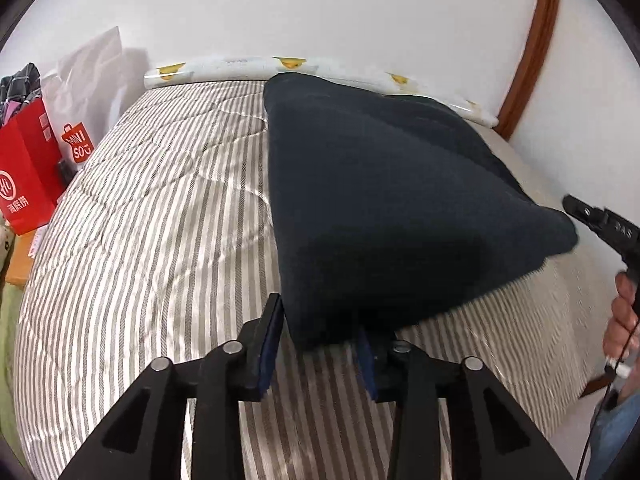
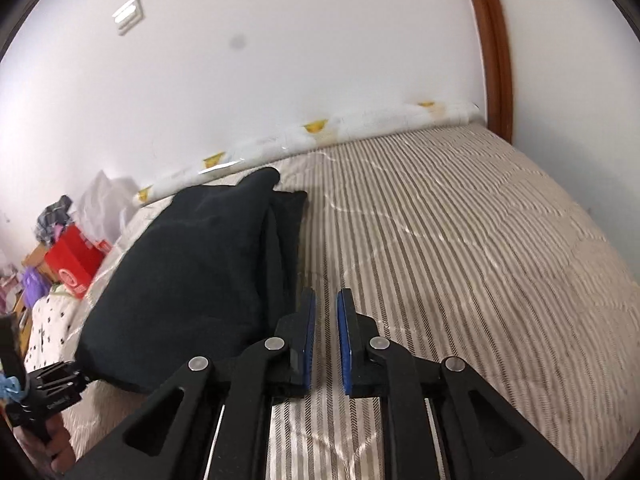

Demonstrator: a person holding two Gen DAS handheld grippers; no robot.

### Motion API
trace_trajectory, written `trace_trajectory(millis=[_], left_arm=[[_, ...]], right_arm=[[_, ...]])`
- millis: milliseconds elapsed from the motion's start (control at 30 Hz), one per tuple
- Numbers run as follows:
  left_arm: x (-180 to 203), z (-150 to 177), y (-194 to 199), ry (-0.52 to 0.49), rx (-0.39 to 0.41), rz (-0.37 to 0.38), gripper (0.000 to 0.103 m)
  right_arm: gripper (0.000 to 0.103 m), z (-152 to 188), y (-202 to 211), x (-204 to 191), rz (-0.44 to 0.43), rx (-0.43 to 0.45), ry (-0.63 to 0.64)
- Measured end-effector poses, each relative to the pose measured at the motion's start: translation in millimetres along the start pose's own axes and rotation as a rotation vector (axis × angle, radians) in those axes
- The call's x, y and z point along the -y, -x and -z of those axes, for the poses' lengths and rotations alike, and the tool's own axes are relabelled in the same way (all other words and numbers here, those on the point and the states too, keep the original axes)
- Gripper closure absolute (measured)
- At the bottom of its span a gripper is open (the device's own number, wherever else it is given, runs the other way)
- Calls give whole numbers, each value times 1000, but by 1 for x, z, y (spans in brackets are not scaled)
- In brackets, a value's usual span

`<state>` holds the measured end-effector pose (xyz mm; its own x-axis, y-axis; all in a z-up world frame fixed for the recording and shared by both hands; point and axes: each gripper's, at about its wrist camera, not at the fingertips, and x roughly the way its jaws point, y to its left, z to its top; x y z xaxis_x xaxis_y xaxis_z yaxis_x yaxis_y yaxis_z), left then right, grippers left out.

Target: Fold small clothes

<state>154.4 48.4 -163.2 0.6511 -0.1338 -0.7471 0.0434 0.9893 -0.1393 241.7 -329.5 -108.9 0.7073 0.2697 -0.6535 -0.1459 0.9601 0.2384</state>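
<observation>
A dark navy garment (image 1: 380, 200) lies folded on the striped quilt (image 1: 160, 220) of a bed. Its near corner sits between the fingers of my left gripper (image 1: 320, 340), whose jaws stand apart; the left pad is beside the cloth edge and the right pad is partly hidden under it. In the right wrist view the garment (image 2: 192, 264) lies to the left of my right gripper (image 2: 326, 320). That gripper's blue pads stand a narrow gap apart over the quilt (image 2: 460, 240) with nothing between them. Its tip (image 1: 576, 208) shows beside the garment's right corner.
Red paper bags (image 1: 24, 184) and a white shopping bag (image 1: 78, 148) stand left of the bed. A white roll with yellow prints (image 1: 240, 66) lies along the wall at the far edge. A brown wooden door frame (image 1: 532, 40) rises at the right. A hand (image 1: 624, 320) holds the right gripper.
</observation>
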Motion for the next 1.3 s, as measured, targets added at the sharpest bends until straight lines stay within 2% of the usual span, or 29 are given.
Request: trace_trajectory(millis=[67, 133, 233, 300, 333, 500, 567, 600, 633, 700, 767, 833, 1000, 1133, 1200, 1300], left_arm=[[0, 7, 8, 3, 12, 32, 63], [0, 13, 20, 3, 41, 60, 54], [-4, 17, 40, -4, 99, 76, 48], [-5, 14, 48, -33, 116, 31, 48], [-5, 12, 52, -53, 129, 6, 48], [-12, -1, 53, -77, 149, -27, 48], [-15, -8, 50, -63, 149, -20, 48], [-17, -10, 47, -57, 146, -18, 48], [-17, -13, 45, -51, 143, -15, 48], [-18, -18, 38, -37, 132, -7, 48], [-18, -21, 34, -25, 125, -5, 48], [-19, -25, 31, -9, 123, 9, 48], [-16, -40, 19, 28, 100, 6, 48], [-14, -48, 10, 51, 76, 14, 48], [-12, -47, 7, 40, 75, 9, 48], [-6, -42, 4, 10, 73, -15, 48]], right_arm=[[80, -4, 2, -12, -21, 4, 48], [67, -8, -2, -24, -42, -1, 72], [67, -11, -20, -42, -96, -48, 102], [67, -11, -26, -45, -91, -59, 111], [67, -11, -43, -49, -66, -96, 118], [67, -11, -63, -48, -74, -149, 112], [73, -11, -67, -51, -59, -158, 131], [90, -11, -68, -52, -57, -163, 143], [95, -11, -68, -53, -67, -169, 149], [99, -12, -61, -53, -75, -136, 168], [99, -17, -43, -47, -96, -57, 166], [99, -20, -36, -35, -85, -25, 121], [99, -15, -47, -38, -31, -75, 128], [100, -14, -20, -42, 140, -7, 142], [96, -12, 0, -40, 112, 47, 113], [96, -7, 8, -51, 38, 42, 122]])
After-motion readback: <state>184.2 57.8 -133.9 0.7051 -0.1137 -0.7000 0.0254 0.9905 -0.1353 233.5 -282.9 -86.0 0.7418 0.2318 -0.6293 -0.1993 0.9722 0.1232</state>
